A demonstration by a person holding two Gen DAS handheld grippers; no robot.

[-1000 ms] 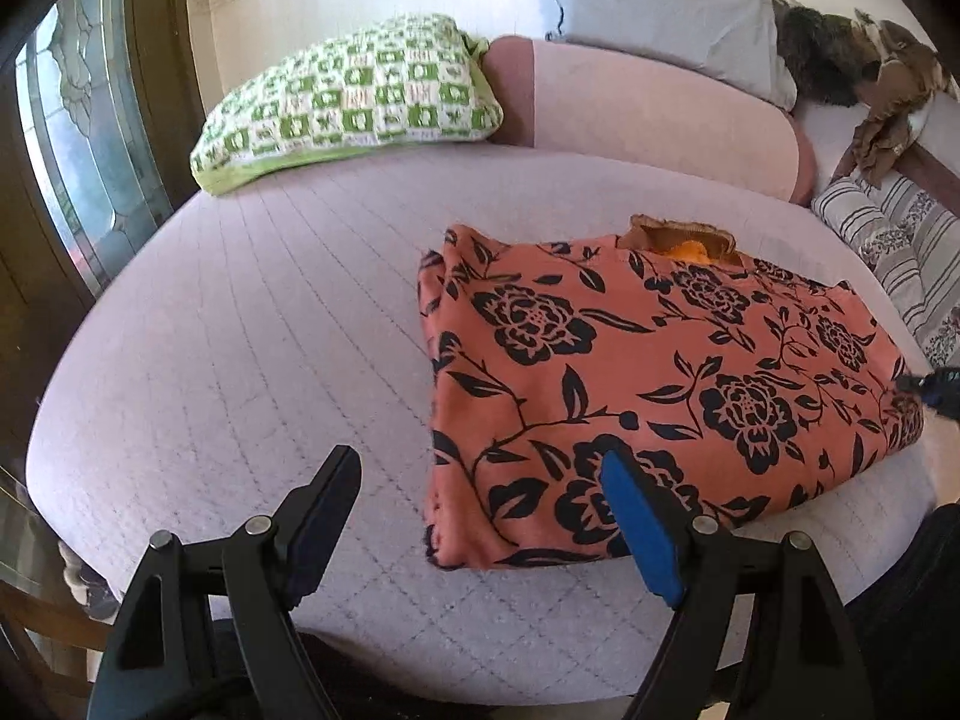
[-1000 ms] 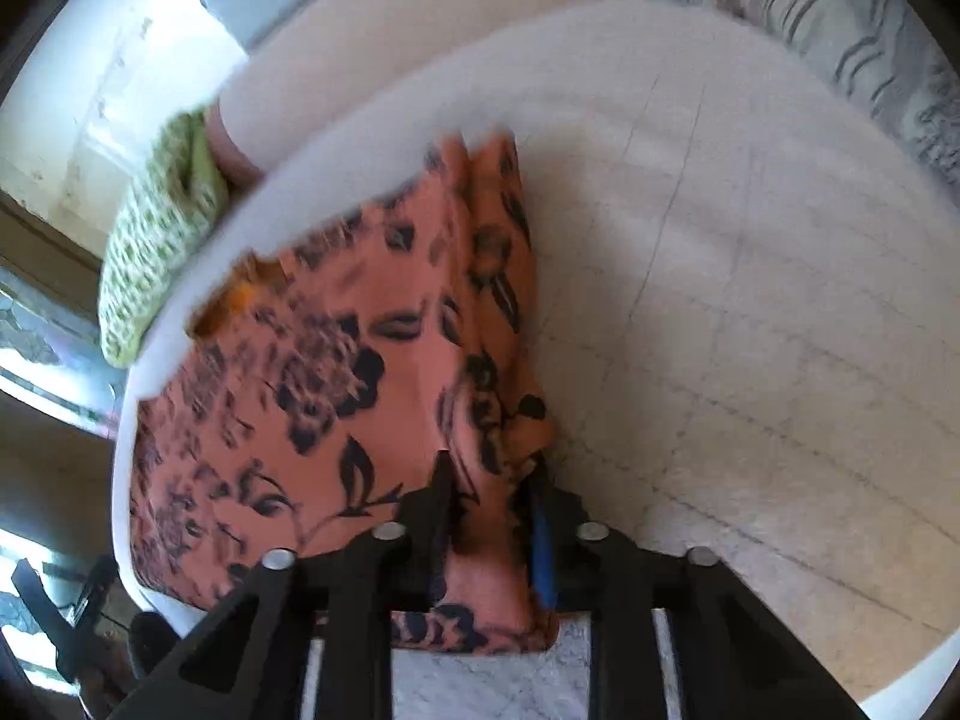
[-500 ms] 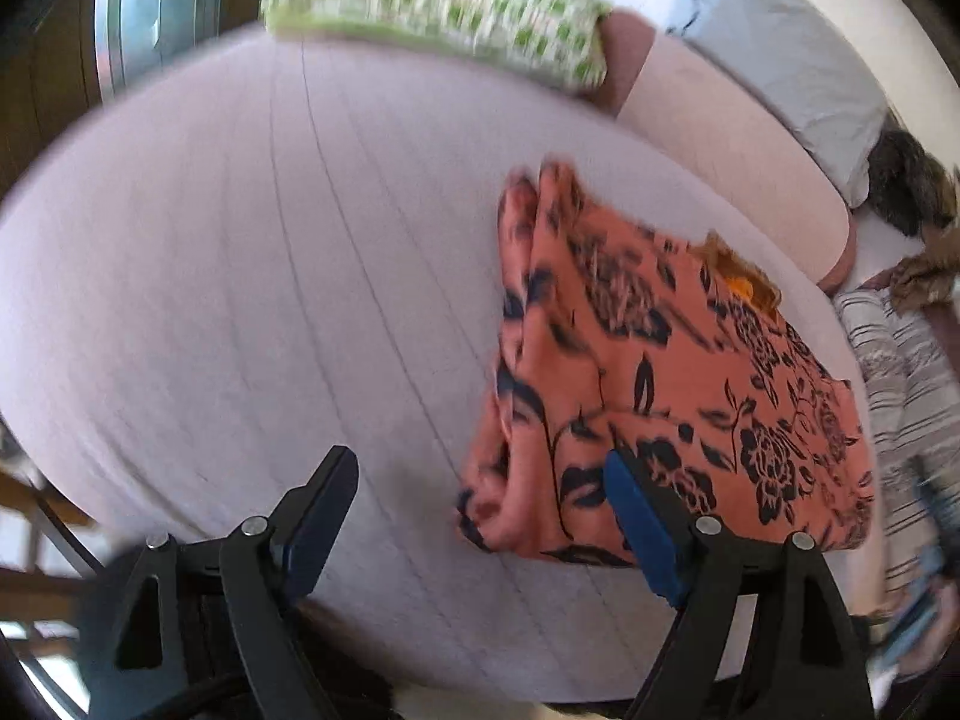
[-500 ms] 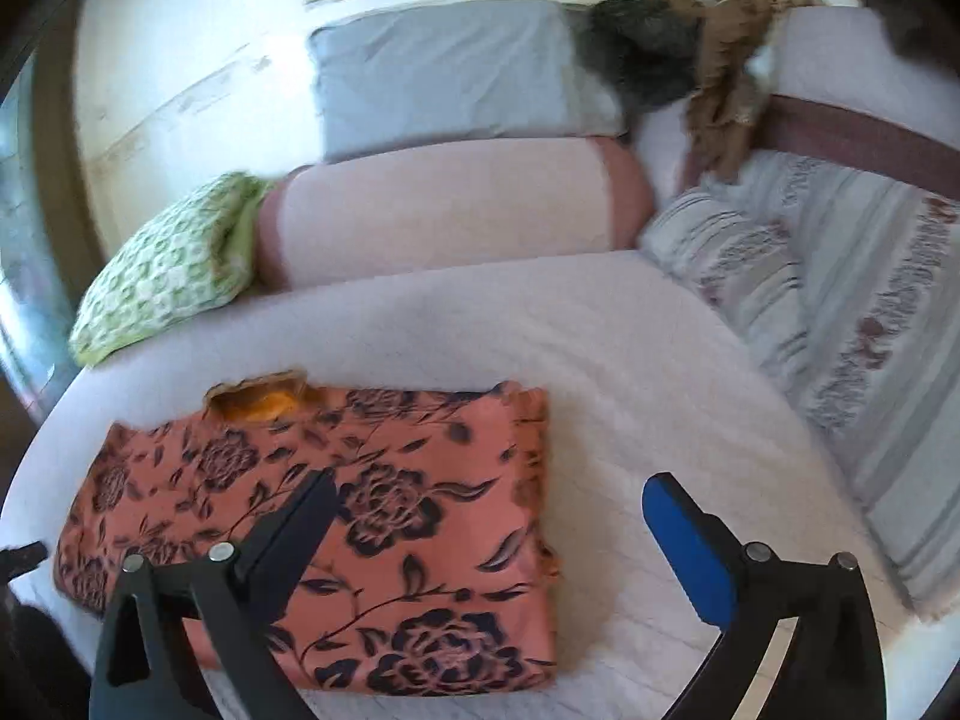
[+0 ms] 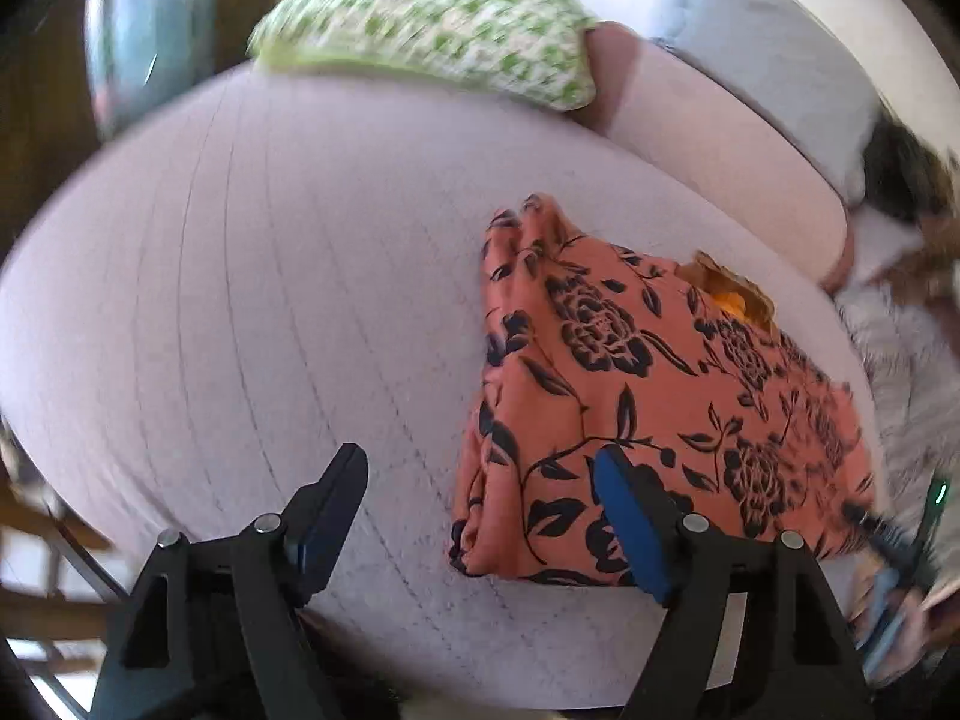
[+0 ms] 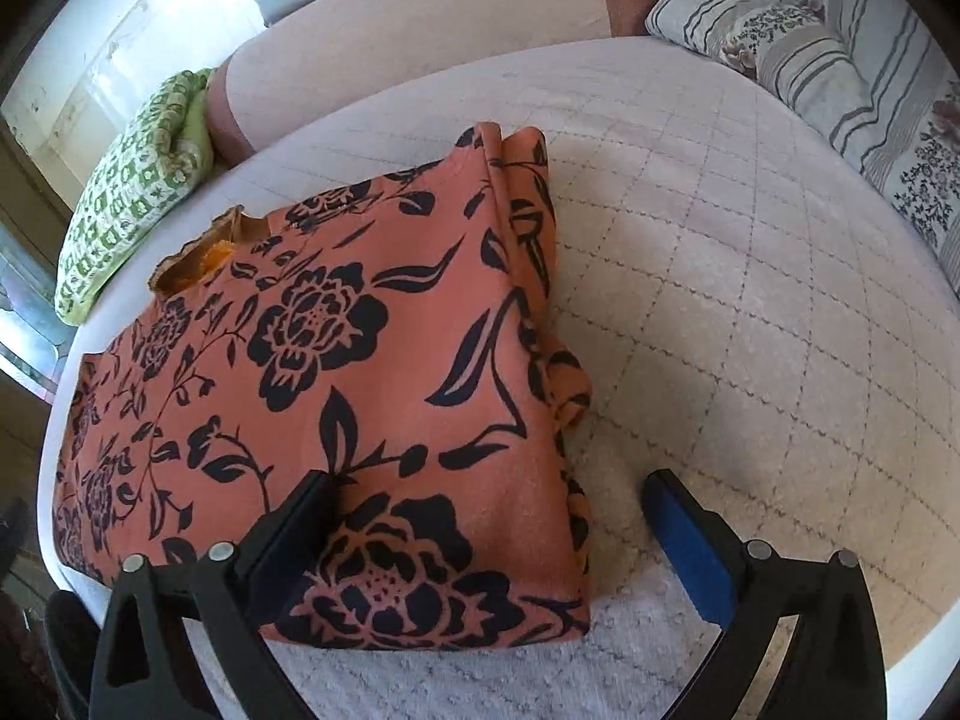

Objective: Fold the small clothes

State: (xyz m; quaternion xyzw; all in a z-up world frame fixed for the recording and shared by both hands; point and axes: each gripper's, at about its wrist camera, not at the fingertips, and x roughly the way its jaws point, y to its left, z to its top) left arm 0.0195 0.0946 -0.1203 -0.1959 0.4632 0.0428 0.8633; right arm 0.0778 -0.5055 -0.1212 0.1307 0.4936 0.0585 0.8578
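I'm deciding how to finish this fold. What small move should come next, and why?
Probably lower the right hand-held gripper to pinch the folded edge of the orange floral garment nearest it, ready for another fold. Its jaws have just opened and now straddle that edge without pressing it. The left hand-held gripper is open beside the opposite edge, and the garment lies flat on the quilted bed.

Open quilted mattress (image 6: 750,312) stretches to the right of the folded orange floral garment (image 6: 360,360), offering clear passage as far as the striped cushions (image 6: 840,48) along its far right edge. On the garment's other side, bare mattress runs to the green checked pillow (image 5: 432,30) and pink bolster (image 5: 720,138), which close off the back.
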